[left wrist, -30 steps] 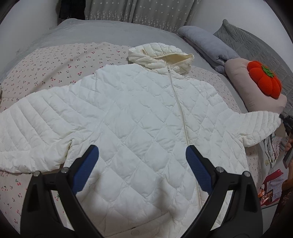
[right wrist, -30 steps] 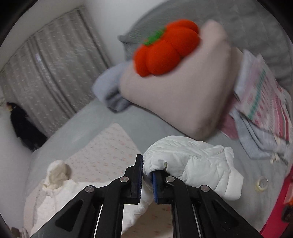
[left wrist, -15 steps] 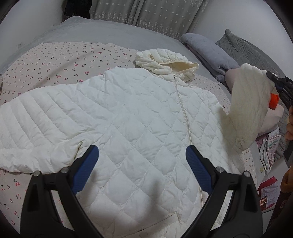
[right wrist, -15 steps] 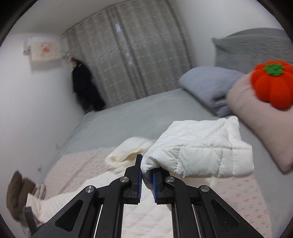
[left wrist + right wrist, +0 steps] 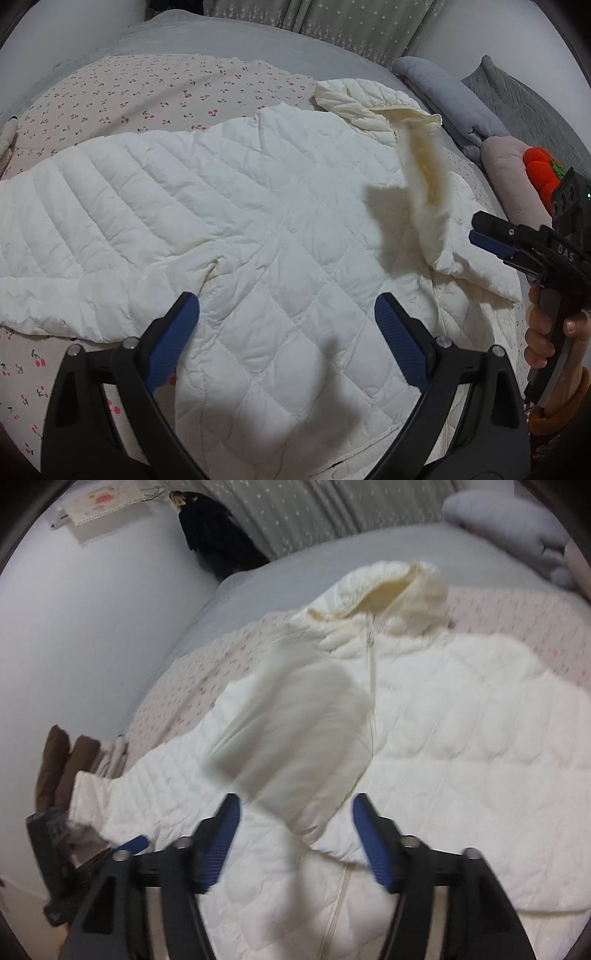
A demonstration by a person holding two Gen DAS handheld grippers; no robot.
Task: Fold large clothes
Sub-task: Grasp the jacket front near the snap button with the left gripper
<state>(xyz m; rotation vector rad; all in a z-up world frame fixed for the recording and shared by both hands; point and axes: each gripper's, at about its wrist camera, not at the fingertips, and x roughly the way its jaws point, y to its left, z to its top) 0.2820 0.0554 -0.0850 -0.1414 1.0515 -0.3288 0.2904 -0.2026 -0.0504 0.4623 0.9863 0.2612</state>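
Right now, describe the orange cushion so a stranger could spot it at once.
Start from the white quilted jacket spread on the cherry-print sheet, and look past its zip side to the pillows at the bed's edge. On top of the pale pink pillow sits the orange cushion, pumpkin-shaped with a green top. It is the only bright thing among grey, pink and white bedding.

From my right wrist view the jacket's right sleeve is a motion-blurred smear between the opening jaws; I can't tell whether it touches either pad. My left wrist view shows it blurred too. The jacket's hem disappears behind my left gripper. The orange pumpkin plush is partly hidden by my right gripper.
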